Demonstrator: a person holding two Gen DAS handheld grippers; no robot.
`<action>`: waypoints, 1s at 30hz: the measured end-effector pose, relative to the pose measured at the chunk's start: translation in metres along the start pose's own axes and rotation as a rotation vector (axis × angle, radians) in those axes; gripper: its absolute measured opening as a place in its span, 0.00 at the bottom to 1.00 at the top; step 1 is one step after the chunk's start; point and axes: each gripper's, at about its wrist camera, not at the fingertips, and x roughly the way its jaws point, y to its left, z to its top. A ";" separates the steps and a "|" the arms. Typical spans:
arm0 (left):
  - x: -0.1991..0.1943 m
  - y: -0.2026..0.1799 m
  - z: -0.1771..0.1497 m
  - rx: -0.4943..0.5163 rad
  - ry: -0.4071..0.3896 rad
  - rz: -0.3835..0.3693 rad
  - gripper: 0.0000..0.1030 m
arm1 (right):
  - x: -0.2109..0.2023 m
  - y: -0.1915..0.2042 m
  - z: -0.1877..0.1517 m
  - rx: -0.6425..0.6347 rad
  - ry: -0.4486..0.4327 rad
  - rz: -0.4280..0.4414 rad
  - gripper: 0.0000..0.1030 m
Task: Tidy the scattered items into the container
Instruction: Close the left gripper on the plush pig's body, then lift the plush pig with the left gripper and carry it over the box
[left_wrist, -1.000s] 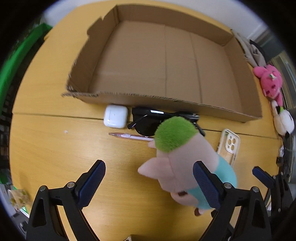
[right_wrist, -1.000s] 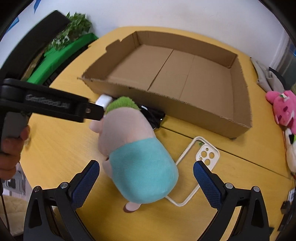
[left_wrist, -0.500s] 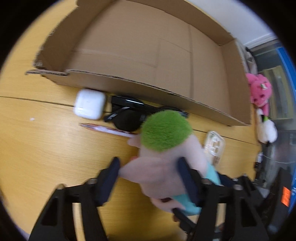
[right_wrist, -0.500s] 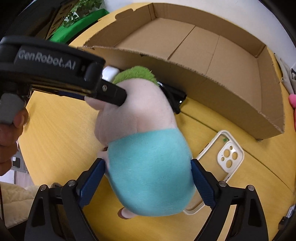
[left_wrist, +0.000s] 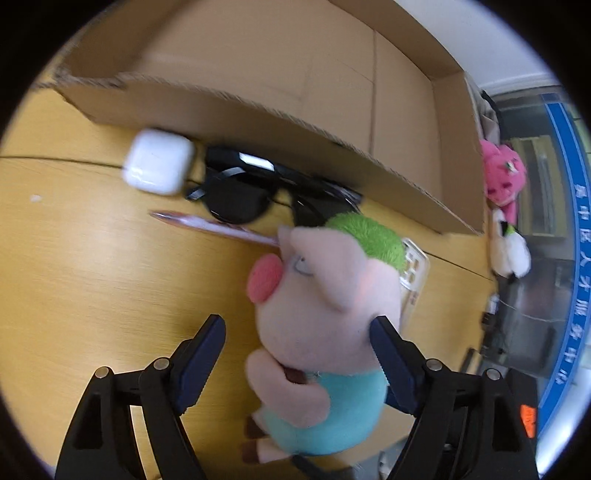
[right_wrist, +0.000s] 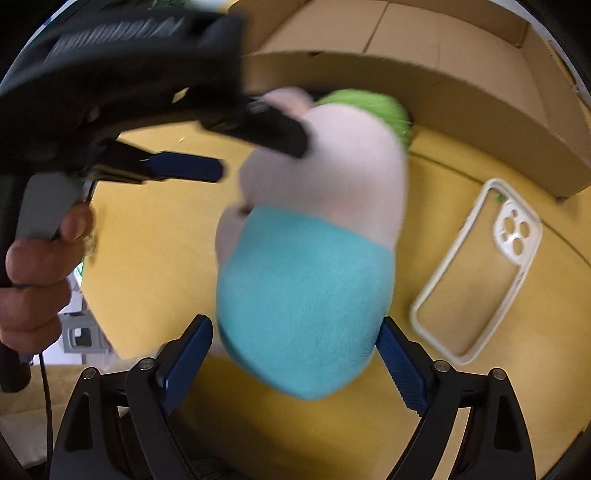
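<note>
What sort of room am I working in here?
Probably an office or lab, staged for the tidying job: a wooden table, a blue sign with printed characters along the right wall, and cables on a dark unit beside the table.

A plush pig (left_wrist: 325, 325) with green hair and a teal shirt lies on the wooden table near the cardboard box (left_wrist: 332, 74). Along the box's near wall lie a white earbud case (left_wrist: 159, 166), black sunglasses (left_wrist: 251, 192), a pen (left_wrist: 214, 225) and, right, a clear phone case (right_wrist: 480, 269).
</note>
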 end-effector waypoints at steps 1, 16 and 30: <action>0.003 -0.001 0.000 0.008 0.010 -0.016 0.78 | 0.003 0.000 -0.003 0.010 -0.001 -0.014 0.90; 0.014 -0.022 -0.009 0.128 0.098 -0.083 0.50 | 0.002 -0.012 -0.008 0.166 -0.040 -0.041 0.79; -0.138 -0.060 0.004 0.263 -0.117 -0.120 0.48 | -0.108 0.041 0.031 0.115 -0.253 -0.062 0.74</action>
